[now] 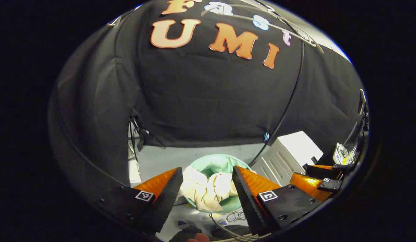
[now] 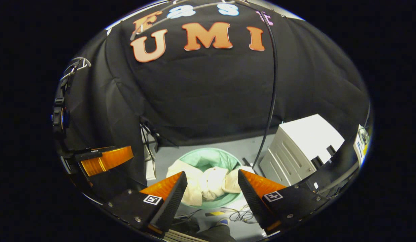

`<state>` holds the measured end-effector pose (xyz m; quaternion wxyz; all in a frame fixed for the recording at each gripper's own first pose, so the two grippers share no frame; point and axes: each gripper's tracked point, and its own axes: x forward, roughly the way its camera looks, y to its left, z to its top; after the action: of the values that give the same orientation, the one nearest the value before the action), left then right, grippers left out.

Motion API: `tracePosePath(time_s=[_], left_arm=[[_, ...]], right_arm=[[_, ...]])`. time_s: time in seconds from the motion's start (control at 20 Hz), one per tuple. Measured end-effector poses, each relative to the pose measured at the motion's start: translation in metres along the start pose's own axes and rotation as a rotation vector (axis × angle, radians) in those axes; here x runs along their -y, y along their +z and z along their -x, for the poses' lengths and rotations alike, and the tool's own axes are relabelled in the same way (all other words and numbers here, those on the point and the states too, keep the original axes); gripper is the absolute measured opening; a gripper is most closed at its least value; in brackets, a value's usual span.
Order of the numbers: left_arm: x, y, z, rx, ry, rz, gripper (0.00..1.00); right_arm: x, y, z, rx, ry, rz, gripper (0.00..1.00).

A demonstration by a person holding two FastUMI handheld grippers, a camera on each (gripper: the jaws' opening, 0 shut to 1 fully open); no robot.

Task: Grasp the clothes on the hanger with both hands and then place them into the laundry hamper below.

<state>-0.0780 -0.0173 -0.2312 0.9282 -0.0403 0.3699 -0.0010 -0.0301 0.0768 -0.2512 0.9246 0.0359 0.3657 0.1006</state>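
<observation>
In the left gripper view, the left claw (image 1: 207,188) sits at 6 o'clock with its 2 orange-and-black fingers (image 1: 167,191) spread apart and nothing between them. Through the gap lies the cream clothes (image 1: 208,190), bundled inside the green laundry hamper (image 1: 214,163) on the grey floor (image 1: 167,158) below. The garment is heaped over the hamper's near rim and touches neither finger. At 3 o'clock of the hamper stands a white ribbed box (image 1: 288,154), close beside it. At 4 o'clock of this view the right claw (image 1: 320,178) shows as orange and black parts near the box; whether it is apart or together cannot be told from here. A thin wire hanger (image 1: 278,23) hangs bare at 1 o'clock, high against the black cloth wall (image 1: 211,101).

In the right gripper view, the right claw (image 2: 213,193) is at 6 o'clock, its 2 fingers also wide apart and holding nothing. The cream clothes (image 2: 208,183) lie crumpled in the green laundry hamper (image 2: 208,156), seen between the fingers and clear of both. The white ribbed box (image 2: 302,148) stands at 3 o'clock of the hamper. The left claw's orange finger (image 2: 107,159) shows at 9 o'clock. Loose cables (image 2: 239,213) lie on the grey floor (image 2: 234,144) at 5 o'clock of the hamper, near its rim.
</observation>
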Motion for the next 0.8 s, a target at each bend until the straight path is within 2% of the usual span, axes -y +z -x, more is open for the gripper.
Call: tracePosePath(time_s=[0.2, 0.25, 0.35, 0.5, 0.6, 0.65, 0.7, 0.75, 0.8], left_arm=[[-0.005, 0.06, 0.032, 0.166, 0.021, -0.011, 0.96], [-0.006, 0.076, 0.044, 0.21, 0.025, 0.004, 1.0], [-0.008, 0.105, 0.062, 0.305, 0.022, 0.027, 0.96], [-0.012, 0.139, 0.083, 0.415, 0.024, 0.046, 0.96], [-0.015, 0.162, 0.1, 0.481, 0.031, 0.04, 1.0], [-0.016, 0.174, 0.11, 0.519, 0.033, 0.04, 0.96], [-0.017, 0.183, 0.118, 0.556, 0.036, 0.04, 1.0], [-0.018, 0.191, 0.125, 0.584, 0.039, 0.041, 0.92], [-0.021, 0.198, 0.132, 0.61, 0.045, 0.045, 0.92]], right_arm=[[-0.013, 0.066, 0.036, 0.151, 0.029, 0.014, 0.94], [-0.015, 0.083, 0.044, 0.194, 0.034, 0.012, 0.94], [-0.015, 0.118, 0.064, 0.302, 0.028, 0.024, 0.94], [-0.014, 0.15, 0.089, 0.428, 0.019, 0.053, 0.94], [-0.004, 0.172, 0.108, 0.502, -0.02, 0.064, 0.94], [0.004, 0.184, 0.119, 0.55, -0.046, 0.068, 0.94], [0.01, 0.197, 0.13, 0.602, -0.067, 0.072, 0.94], [0.015, 0.211, 0.142, 0.643, -0.085, 0.077, 0.94], [0.018, 0.222, 0.152, 0.674, -0.096, 0.083, 0.93]])
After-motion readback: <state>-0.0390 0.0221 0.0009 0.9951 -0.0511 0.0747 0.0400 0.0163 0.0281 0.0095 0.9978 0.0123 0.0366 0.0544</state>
